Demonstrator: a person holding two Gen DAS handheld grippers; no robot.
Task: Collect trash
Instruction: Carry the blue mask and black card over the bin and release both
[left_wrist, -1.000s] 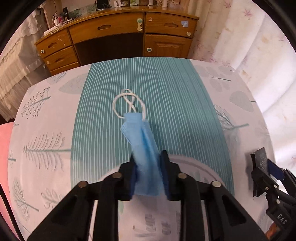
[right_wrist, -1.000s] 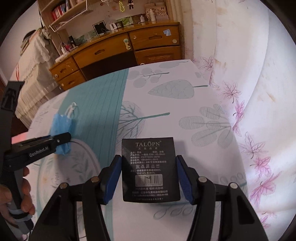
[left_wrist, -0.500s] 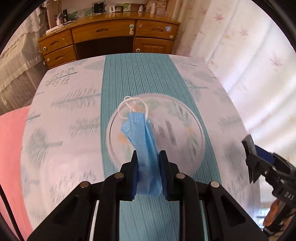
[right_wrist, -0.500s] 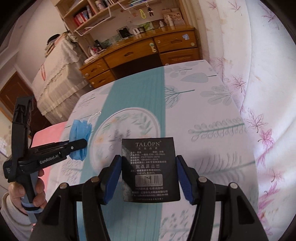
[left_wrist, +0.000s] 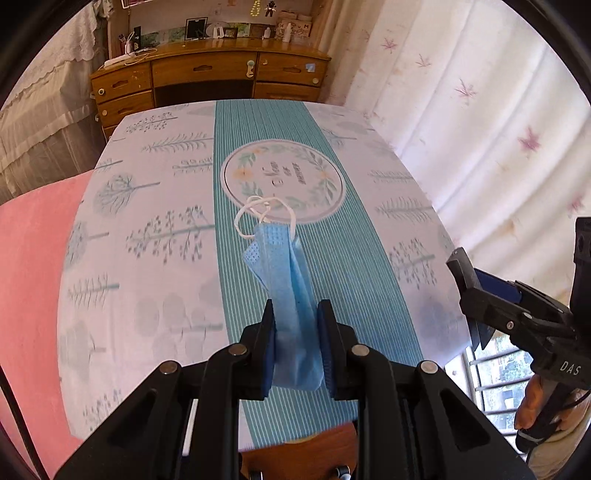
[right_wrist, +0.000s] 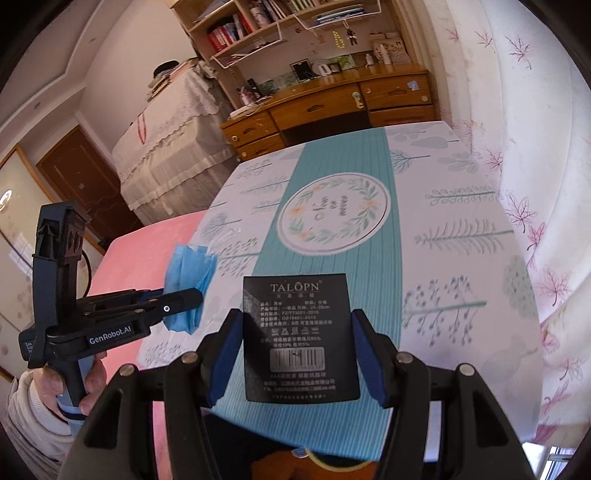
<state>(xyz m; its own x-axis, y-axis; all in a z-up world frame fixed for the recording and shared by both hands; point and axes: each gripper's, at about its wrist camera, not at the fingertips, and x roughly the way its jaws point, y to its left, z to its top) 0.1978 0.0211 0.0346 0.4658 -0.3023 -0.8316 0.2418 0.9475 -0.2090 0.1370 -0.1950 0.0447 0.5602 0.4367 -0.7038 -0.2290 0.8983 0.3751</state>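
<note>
My left gripper (left_wrist: 295, 343) is shut on a folded blue face mask (left_wrist: 284, 273) with white ear loops and holds it above the table's near edge. The mask also shows in the right wrist view (right_wrist: 190, 277), in the left gripper (right_wrist: 184, 299). My right gripper (right_wrist: 297, 350) is shut on a black TALOPN card label (right_wrist: 299, 332) held upright above the near edge. In the left wrist view the right gripper (left_wrist: 476, 295) is at the far right, its label seen edge-on.
The table carries a white and teal leaf-print cloth (left_wrist: 155, 229) with a round wreath motif (left_wrist: 282, 181). A wooden desk (left_wrist: 207, 81) stands behind it. A curtain (left_wrist: 480, 122) hangs on the right. A pink surface (left_wrist: 33, 266) lies at the left.
Both grippers have drawn back and risen from the table with their loads still held. More of the table and room shows now.
</note>
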